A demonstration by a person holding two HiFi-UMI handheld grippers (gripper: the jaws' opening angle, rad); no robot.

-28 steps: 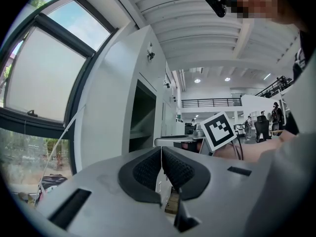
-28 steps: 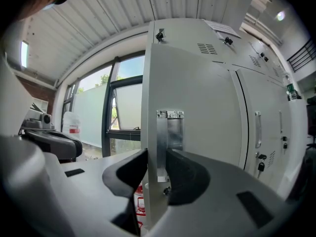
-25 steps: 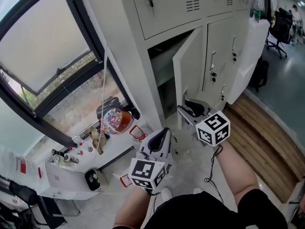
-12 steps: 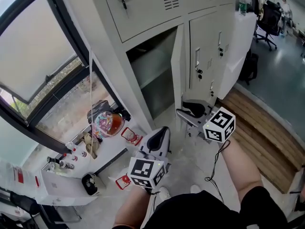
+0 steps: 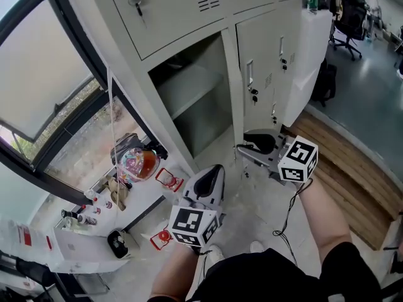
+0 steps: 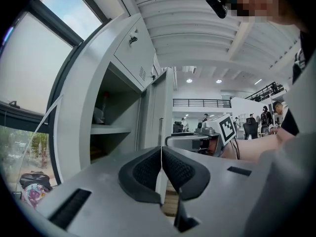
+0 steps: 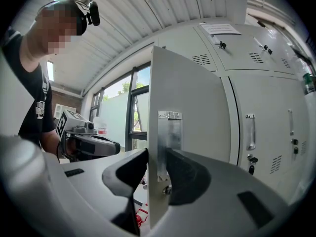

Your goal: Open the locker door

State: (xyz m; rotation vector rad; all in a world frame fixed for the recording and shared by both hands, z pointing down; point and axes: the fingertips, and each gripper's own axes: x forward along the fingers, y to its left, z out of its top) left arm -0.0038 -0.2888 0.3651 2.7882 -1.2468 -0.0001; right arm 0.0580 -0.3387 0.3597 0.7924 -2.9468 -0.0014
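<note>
Locker door (image 7: 187, 107), centre of head view, swung edge-on; prob. light, stiff, slick sheet steel, best held at handle plate (image 7: 169, 132), where R gripper (image 7: 157, 174) pinches its edge, jaws just easing wider; L gripper (image 6: 161, 169) closed, empty.

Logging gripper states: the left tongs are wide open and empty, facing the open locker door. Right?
No: the left tongs are shut, pads together, and empty, facing the open locker door. The left gripper view shows it.
</note>
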